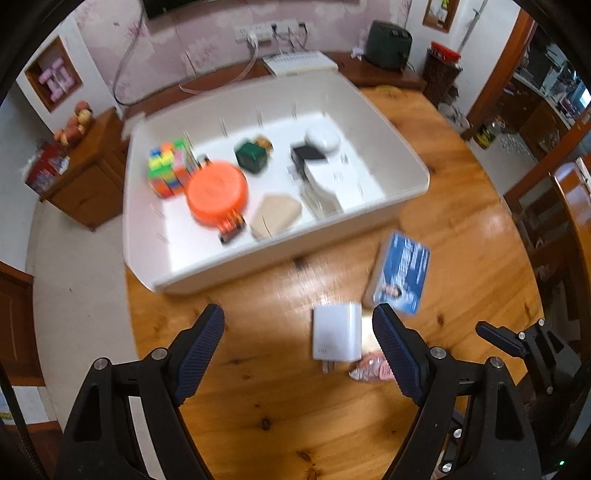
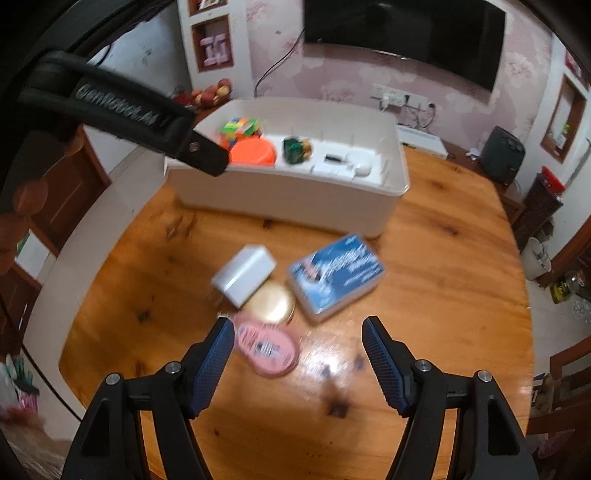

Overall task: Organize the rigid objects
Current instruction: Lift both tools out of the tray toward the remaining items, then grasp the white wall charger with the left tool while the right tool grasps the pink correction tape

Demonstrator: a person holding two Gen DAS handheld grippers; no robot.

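Note:
A white storage box (image 1: 207, 273) (image 2: 295, 199) stands on a round wooden table (image 1: 258, 387). It holds a colourful cube (image 1: 168, 168), an orange lid (image 1: 217, 192), a green block (image 1: 252, 155), a beige piece (image 1: 275, 216) and white items (image 1: 325, 173). On the table lie a white charger (image 1: 337, 332) (image 2: 243, 275), a blue card box (image 1: 400, 275) (image 2: 336, 275), a gold round tin (image 2: 271, 302) and a pink oval tin (image 2: 267, 349). My left gripper (image 1: 298, 317) is open above the table, the charger between its fingers. My right gripper (image 2: 298, 328) is open just over the pink tin.
A wooden cabinet (image 1: 88, 177) stands left of the table, a TV (image 2: 406, 33) hangs on the far wall. A dark appliance (image 1: 388, 44) and a white device (image 1: 299, 62) sit on the far sideboard. Chairs (image 1: 569, 221) stand on the right. The left gripper's body (image 2: 122, 114) crosses the right wrist view.

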